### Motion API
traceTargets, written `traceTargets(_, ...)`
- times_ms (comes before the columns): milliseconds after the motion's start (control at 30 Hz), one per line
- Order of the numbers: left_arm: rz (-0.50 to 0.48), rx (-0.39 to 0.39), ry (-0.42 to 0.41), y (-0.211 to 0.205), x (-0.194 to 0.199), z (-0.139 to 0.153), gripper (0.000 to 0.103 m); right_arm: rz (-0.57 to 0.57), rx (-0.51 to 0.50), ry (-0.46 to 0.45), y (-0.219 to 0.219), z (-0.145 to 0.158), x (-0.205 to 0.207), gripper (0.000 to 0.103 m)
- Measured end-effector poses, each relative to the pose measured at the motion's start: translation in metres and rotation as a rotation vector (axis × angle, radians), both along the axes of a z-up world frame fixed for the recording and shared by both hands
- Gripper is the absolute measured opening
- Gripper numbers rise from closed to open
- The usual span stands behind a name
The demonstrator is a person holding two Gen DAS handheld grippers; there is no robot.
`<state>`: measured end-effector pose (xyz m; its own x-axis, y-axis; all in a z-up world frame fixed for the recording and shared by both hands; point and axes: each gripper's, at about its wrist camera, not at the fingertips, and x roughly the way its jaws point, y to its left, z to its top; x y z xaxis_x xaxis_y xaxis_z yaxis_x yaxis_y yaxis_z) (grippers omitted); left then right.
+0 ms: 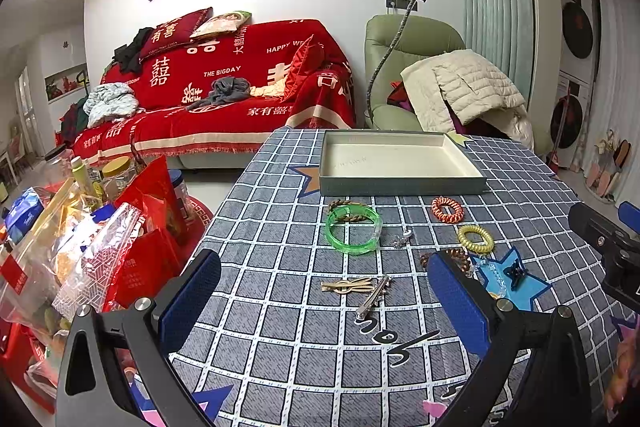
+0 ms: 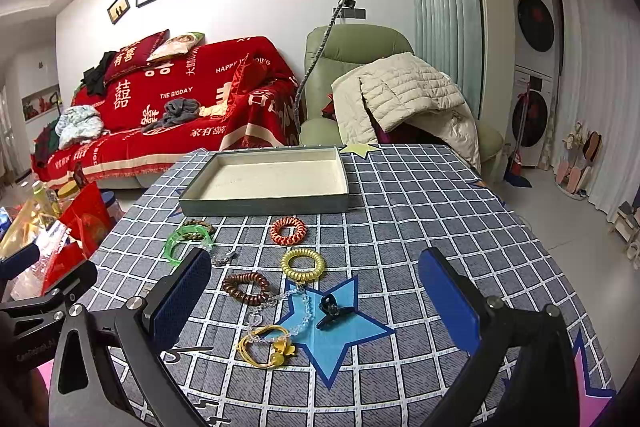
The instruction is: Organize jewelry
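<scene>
Across the middle of both frames I see the counter under a grey-blue checked cloth with printed blue stars. At its far side sits a shallow rectangular tray, grey-green outside, cream inside, nothing in it; its long axis runs left to right in the left wrist frame.

Jewelry lies loose in front of the tray. Left wrist view: a translucent green plastic bangle lying flat over a braided brown band; a gold openwork hair clip lying left to right, touching a slim silver clip angled toward upper right. Right wrist view: three coiled hair ties, orange, yellow, brown; a clear bead strand curving down to yellow elastic loops; a black claw clip on a blue star. Small silver pieces by the bangle are too small to make out.

Left gripper and right gripper: jaws spread wide, blue ribbed pads, nothing held, both above the cloth. The left one's right finger hides part of the brown tie.
</scene>
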<state>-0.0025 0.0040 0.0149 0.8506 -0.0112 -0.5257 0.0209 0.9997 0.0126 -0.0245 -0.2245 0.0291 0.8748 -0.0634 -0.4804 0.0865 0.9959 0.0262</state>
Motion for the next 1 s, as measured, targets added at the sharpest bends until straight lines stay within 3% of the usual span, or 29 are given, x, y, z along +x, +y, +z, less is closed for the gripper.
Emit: traceTargets(1000,0.007,0.000,0.008,0.0025,0.0008,-0.0038,0.103,0.004,-0.001,-0.001,0.0042,0.0009,0.0011,0.103)
